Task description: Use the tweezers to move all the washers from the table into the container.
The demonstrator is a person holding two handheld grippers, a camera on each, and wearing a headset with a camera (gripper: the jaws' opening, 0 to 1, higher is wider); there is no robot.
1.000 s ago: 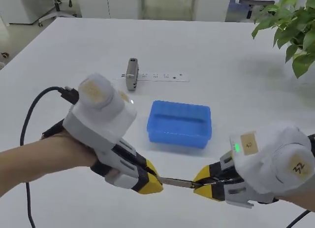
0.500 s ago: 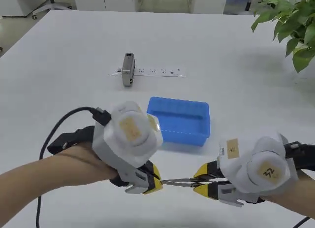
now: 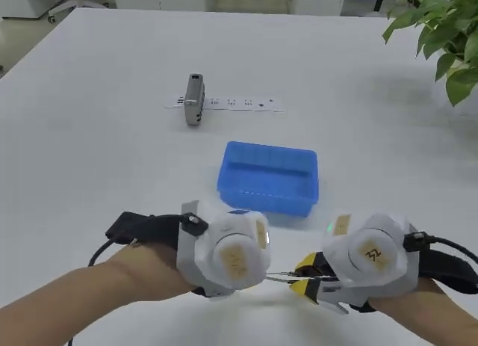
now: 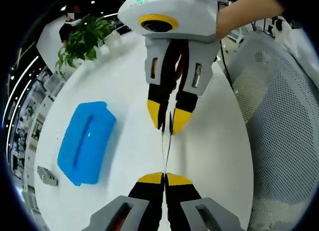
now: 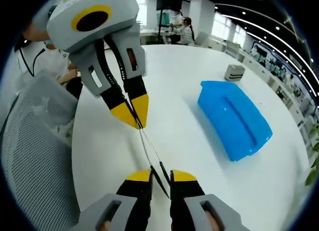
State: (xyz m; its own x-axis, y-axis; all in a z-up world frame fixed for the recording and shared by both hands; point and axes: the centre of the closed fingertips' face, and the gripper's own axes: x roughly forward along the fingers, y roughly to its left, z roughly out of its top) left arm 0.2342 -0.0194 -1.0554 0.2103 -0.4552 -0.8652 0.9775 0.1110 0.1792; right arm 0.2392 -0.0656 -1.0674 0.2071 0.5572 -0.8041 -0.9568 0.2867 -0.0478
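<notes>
Two claws meet tip to tip low over the desk, wrists level: left claw and right claw each pinch the tweezers near the blue container

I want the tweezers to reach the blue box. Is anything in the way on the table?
Nothing visible does. The left hand-held gripper and right hand-held gripper grip the tweezers; the table between them and the blue container shows nothing.
</notes>
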